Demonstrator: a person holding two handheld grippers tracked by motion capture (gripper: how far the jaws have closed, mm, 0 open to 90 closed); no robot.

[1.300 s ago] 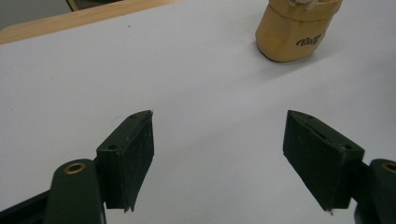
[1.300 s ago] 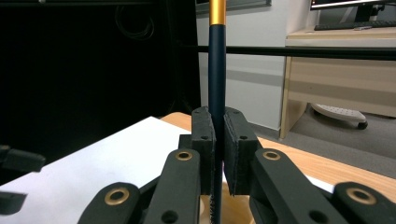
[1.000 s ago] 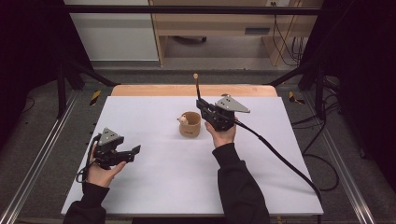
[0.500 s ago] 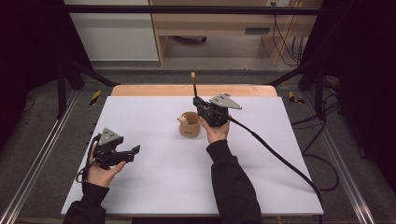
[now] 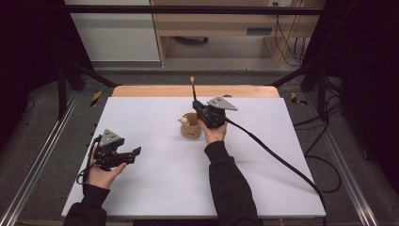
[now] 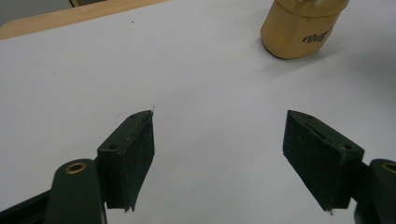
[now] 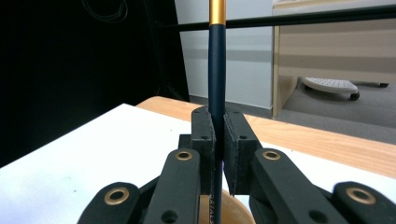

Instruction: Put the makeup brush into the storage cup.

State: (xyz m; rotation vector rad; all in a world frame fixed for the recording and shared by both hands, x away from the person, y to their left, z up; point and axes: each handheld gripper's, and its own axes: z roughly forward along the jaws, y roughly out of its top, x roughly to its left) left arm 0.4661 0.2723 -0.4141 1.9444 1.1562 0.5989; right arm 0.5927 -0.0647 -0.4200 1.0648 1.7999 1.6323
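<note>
White surface: right gripper fingers clamp a brush upright over the wooden cup, left gripper fingers apart and idle; next, lower it in.

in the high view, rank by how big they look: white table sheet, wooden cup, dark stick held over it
1. white table sheet, by far the largest.
2. wooden cup.
3. dark stick: thinner, though about as long as the cup is wide, so that ranking is unsure.

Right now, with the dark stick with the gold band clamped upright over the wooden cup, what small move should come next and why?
Probably lower the right gripper a little, straight down. Its jaws are shut on the dark stick with the gold band, held upright, and the round wooden cup sits just beneath. The left gripper rests open, well aside.
</note>
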